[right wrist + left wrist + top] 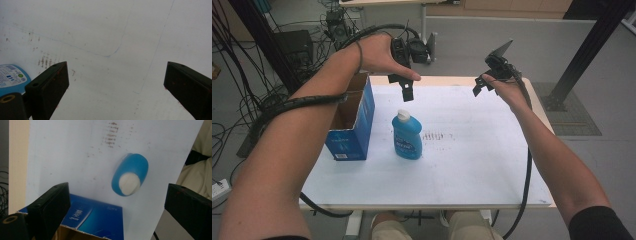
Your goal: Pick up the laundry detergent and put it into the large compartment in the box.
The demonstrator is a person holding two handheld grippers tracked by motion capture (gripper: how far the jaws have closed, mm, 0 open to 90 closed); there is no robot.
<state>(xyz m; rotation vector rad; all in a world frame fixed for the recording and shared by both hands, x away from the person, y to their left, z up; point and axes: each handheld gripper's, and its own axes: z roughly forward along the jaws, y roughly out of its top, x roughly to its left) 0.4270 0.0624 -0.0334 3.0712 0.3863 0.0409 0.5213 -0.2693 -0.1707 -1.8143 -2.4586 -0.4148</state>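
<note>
currently both hands are raised above a white tabletop [472, 165], nothing held. largest item: an open blue cardboard box [352, 125] standing at the left part of the tabletop, flaps up, its inside not readable from the high view. just beside it, to its right and not touching as far as i can tell, stands a blue bottle [407, 137] with a white cap, upright, so its long axis is vertical. a patch of faint brown marks [437, 135] lies on the tabletop right of the bottle.

left gripper [406, 90]: hangs above and slightly beyond the bottle, pointing down. in the left gripper view the bottle [130, 177] is seen cap-on, between the two fingers [50, 205] and farther off, with the box edge [95, 220] below it. fingers wide apart, empty.

right gripper [482, 85]: up near the far right of the tabletop, well apart from the bottle. its view looks down on bare tabletop [120, 32], with the bottle's label [11, 76] at the left edge. fingers [50, 85] wide apart, empty.

judgement: left hand is nearer; a straight descent would bring its fingers around the bottle's cap end.
</note>
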